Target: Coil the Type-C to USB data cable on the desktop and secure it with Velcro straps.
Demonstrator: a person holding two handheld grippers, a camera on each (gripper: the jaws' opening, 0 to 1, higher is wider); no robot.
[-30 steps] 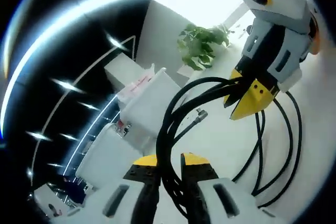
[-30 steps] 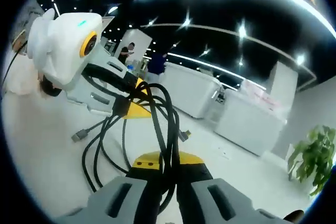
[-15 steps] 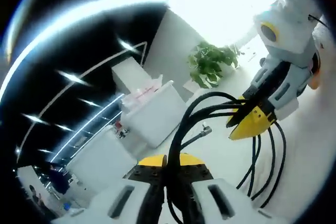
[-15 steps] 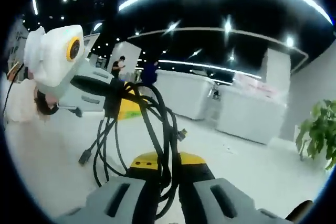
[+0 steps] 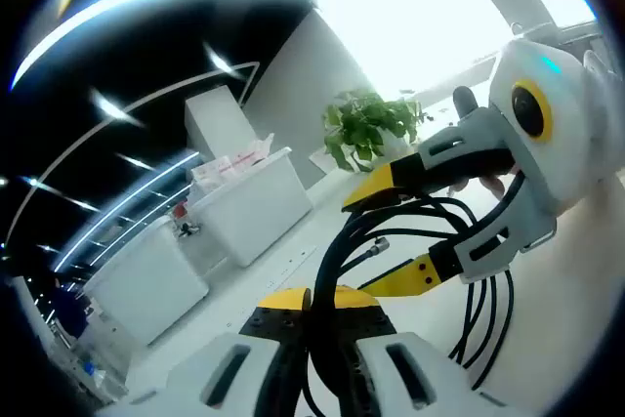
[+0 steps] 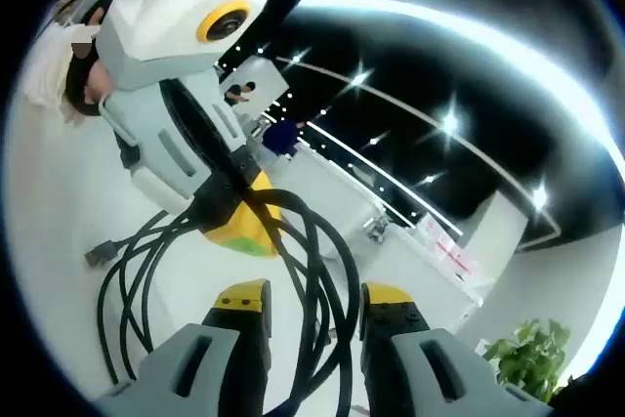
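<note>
Two grippers work one cable bundle at this moment, which places the task in the coiling step; no strap is on the bundle yet.

Left gripper (image 5: 314,302): jaws pressed together on the black cable (image 5: 337,241), pinching several strands at once where they rise between the yellow tips. In the right gripper view the same gripper (image 6: 237,204) enters from the left and clamps the bundle at its upper bend.

Right gripper (image 6: 311,298): jaws spread, with the cable (image 6: 317,271) strands passing through the gap and no visible grip on them. In the left gripper view it (image 5: 395,231) shows with yellow jaws parted above and below the loops.

Cable condition: round black cord gathered into several loose loops of unequal size, held up in the air above the white desktop (image 6: 59,202). One plug end (image 6: 98,256) hangs at the lower left of the loops; a metal-tipped plug (image 5: 376,243) pokes out near the middle of the bundle.

Next move, as judged: the right gripper should close on the loops opposite the left grip and draw them even, so both plug ends lie along the coil before a strap is brought round. Risk: loose loops may spring apart if the left grip slackens.
</note>
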